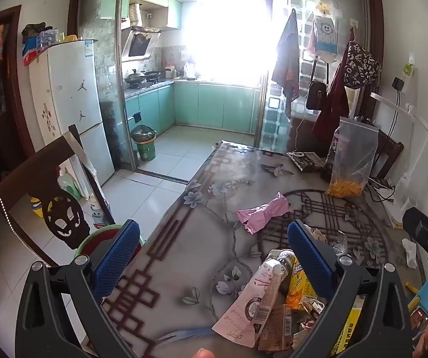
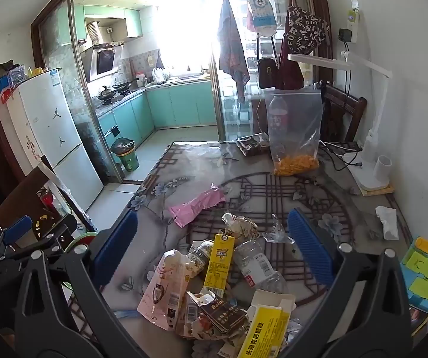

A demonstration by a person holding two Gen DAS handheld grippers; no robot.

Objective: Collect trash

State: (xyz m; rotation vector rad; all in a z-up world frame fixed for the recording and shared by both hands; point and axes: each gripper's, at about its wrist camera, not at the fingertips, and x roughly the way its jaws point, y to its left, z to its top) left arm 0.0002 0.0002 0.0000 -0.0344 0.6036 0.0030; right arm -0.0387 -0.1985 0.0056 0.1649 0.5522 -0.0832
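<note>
Both hand-held grippers, left (image 1: 214, 256) and right (image 2: 212, 247), are hovering released, grasping nothing; a trash pile (image 2: 214, 292) is lying on the tabletop (image 2: 273, 185). Beyond it, a pink wrapper (image 2: 197, 205) is lying apart.

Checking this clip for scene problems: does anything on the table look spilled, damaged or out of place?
Nothing spilled. A heap of crumpled wrappers and cartons litters the near table; a pink wrapper and a crumpled tissue lie apart from it.

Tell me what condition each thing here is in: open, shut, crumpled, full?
Left gripper: open, holding nothing.
Right gripper: open, holding nothing.
Pink wrapper: crumpled, lying flat.
Clear plastic bottle: crushed, on its side.
Yellow box: torn open.
Zip bag: upright, partly filled.
Green bin: unlidded, lined.
</note>
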